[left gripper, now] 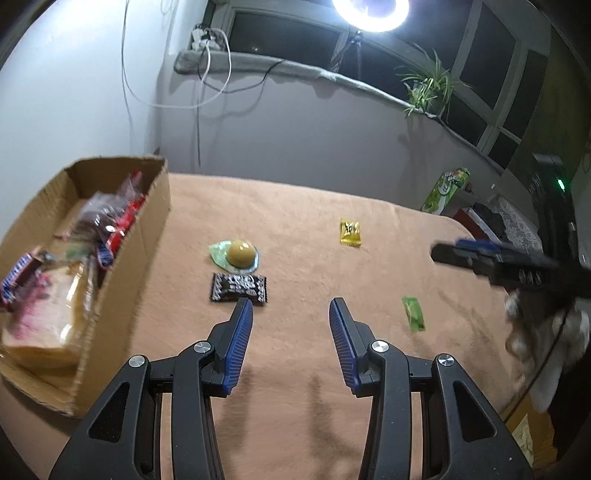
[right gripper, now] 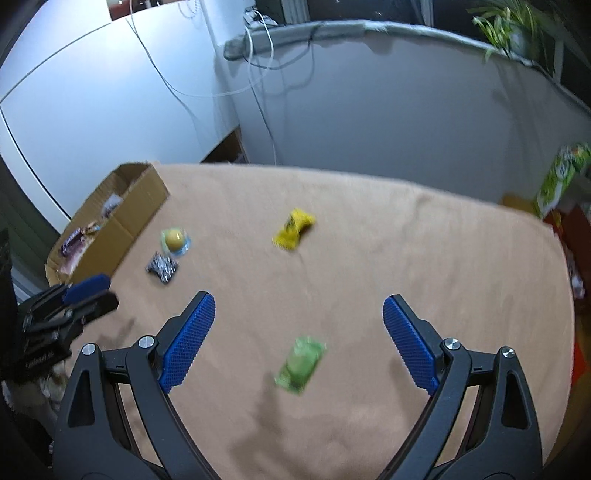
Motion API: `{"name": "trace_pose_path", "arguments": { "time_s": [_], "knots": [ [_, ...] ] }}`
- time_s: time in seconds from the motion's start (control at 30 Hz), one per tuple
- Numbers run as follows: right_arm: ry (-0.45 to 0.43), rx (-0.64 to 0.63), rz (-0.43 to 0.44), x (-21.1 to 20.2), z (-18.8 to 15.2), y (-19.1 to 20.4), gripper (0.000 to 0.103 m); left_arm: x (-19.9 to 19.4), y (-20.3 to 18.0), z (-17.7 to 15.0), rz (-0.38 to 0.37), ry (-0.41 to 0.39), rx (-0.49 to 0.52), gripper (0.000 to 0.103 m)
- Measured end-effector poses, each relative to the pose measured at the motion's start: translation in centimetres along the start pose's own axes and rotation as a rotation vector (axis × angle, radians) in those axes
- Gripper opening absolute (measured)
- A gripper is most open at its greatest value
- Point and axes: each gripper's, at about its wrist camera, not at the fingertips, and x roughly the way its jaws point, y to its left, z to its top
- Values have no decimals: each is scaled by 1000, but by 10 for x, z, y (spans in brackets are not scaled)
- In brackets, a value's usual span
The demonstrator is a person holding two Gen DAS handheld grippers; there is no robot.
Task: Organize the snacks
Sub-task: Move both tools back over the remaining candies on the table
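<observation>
A cardboard box (left gripper: 149,236) at the table's left holds several wrapped snacks; it also shows in the right wrist view (right gripper: 125,225). On the tan cloth lie a round yellow jelly cup (left gripper: 241,254), a black-and-silver packet (left gripper: 239,288), a yellow packet (left gripper: 349,232) and a green packet (left gripper: 413,314). My left gripper (left gripper: 291,308) is open and empty, just short of the black packet. My right gripper (right gripper: 299,306) is open and empty, with the green packet (right gripper: 301,363) on the cloth between its fingers. The yellow packet (right gripper: 293,229) lies ahead of it.
A green carton (left gripper: 445,192) stands off the table's far right edge. A wall with hanging cables (left gripper: 207,85) runs behind the table. A potted plant (left gripper: 428,86) sits on the window ledge. A bright ring light (left gripper: 369,11) shines above.
</observation>
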Motion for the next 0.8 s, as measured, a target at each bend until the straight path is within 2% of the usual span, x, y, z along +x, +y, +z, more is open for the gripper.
{"name": "trace_pose_path", "arguments": {
  "time_s": [0.1, 0.17, 0.23, 0.37, 0.43, 0.5, 0.6, 0.8],
  "knots": [
    [25, 2, -2, 5, -16, 0, 94, 11, 0, -1, 7, 19, -8, 42],
    [41, -7, -7, 9, -26, 2, 90, 17, 1, -1, 19, 23, -8, 42],
    [61, -8, 0, 14, -33, 4, 81, 24, 2, -1, 32, 35, -10, 42],
    [90, 4, 23, 21, -42, 6, 76, 36, 7, -2, 61, 56, -28, 42],
    [108, 0, 29, 26, -46, 7, 65, 42, 12, -2, 74, 62, -46, 42],
    [122, -1, 33, 32, -48, 7, 60, 49, 16, -1, 84, 73, -62, 42],
    [116, -7, 18, 38, -49, 8, 59, 58, 20, 2, 98, 84, -77, 49],
    [104, -51, -21, 44, -44, 16, 59, 70, 21, 8, 114, 81, -74, 49]
  ]
}}
